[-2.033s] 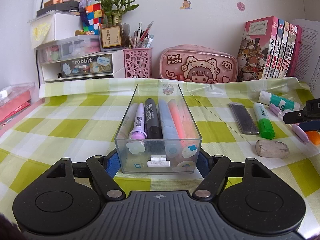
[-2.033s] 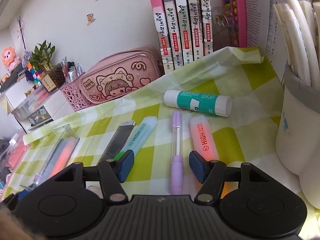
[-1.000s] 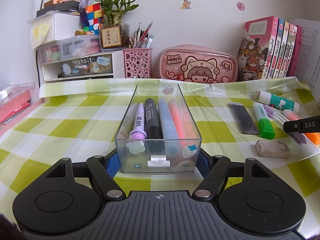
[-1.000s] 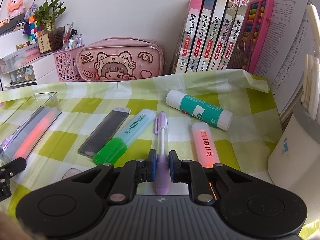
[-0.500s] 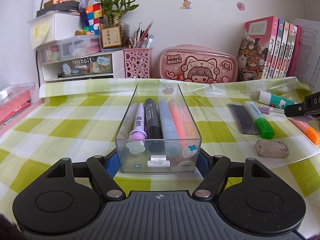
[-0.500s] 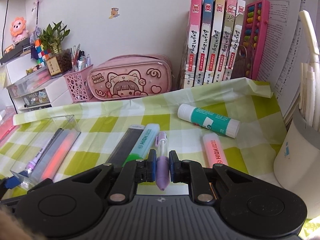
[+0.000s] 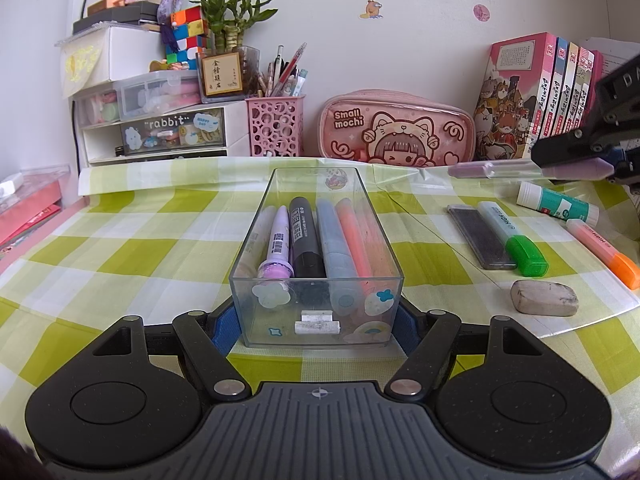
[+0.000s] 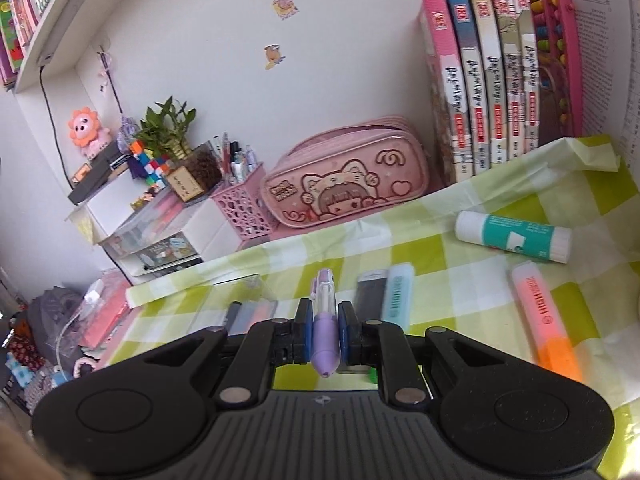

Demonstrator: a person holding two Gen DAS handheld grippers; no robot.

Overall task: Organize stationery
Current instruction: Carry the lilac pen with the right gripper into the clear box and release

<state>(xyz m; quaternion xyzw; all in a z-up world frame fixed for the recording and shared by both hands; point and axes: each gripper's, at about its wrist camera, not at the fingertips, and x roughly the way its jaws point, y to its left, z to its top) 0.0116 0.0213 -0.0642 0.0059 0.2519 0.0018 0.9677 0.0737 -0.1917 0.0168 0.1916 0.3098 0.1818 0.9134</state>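
From the left wrist, the left tool [image 7: 318, 320] is clamped on the near end of the clear box [image 7: 316, 276], which sits on the checked surface [image 7: 120, 256] with markers inside; rigid, smooth walls, so grip low. Up to its right, the purple pen [image 7: 528, 169] hangs in the air.

From the right wrist, the right tool [image 8: 325, 334] pinches that pen [image 8: 325, 334] near its rear end (light, stiff, probably slippery), tip pointing ahead, clear of the surface.

Bright, even daylight; soft shadows, fisheye-bent edges, slight blur.
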